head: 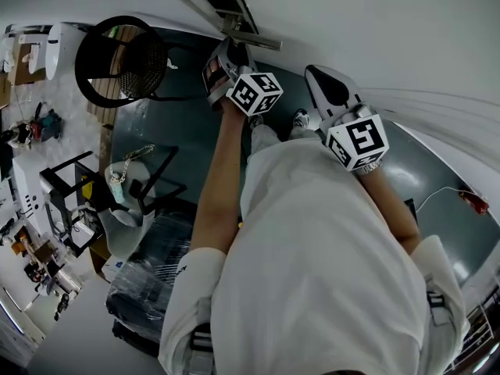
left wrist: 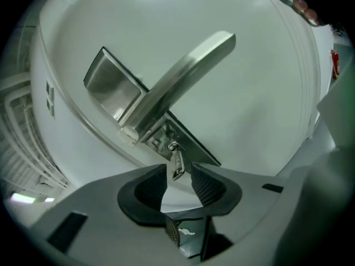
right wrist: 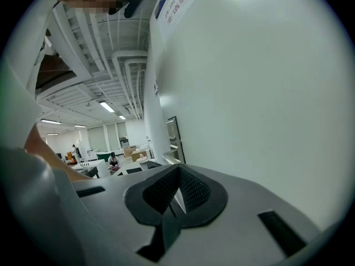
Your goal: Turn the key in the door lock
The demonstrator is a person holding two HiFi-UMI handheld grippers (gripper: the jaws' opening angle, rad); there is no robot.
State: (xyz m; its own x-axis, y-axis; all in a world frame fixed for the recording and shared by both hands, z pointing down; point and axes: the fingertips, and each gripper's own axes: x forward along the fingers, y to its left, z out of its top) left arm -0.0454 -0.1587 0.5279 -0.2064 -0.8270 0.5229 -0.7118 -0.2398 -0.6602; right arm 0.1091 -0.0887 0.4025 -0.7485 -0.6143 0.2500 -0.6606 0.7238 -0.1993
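Observation:
A brushed-metal lever handle (left wrist: 183, 76) sits on a long lock plate (left wrist: 111, 85) on the white door (left wrist: 249, 110). Below the lever, a small silver key (left wrist: 176, 162) sticks out of the keyhole. My left gripper (left wrist: 178, 173) is open, its two ribbed pads either side of the key's head with small gaps on both sides. In the head view the left gripper (head: 230, 53) reaches up to the lock plate (head: 234, 14). My right gripper (head: 320, 76) hovers to the right of it near the door. Its pads (right wrist: 191, 187) are shut together on nothing.
The person stands close against the door in a white shirt (head: 328, 264). A black round-backed chair (head: 121, 61) stands at the left, with cluttered racks and boxes (head: 47, 233) beyond. A red item on a white cable (head: 473, 201) lies on the dark floor at the right.

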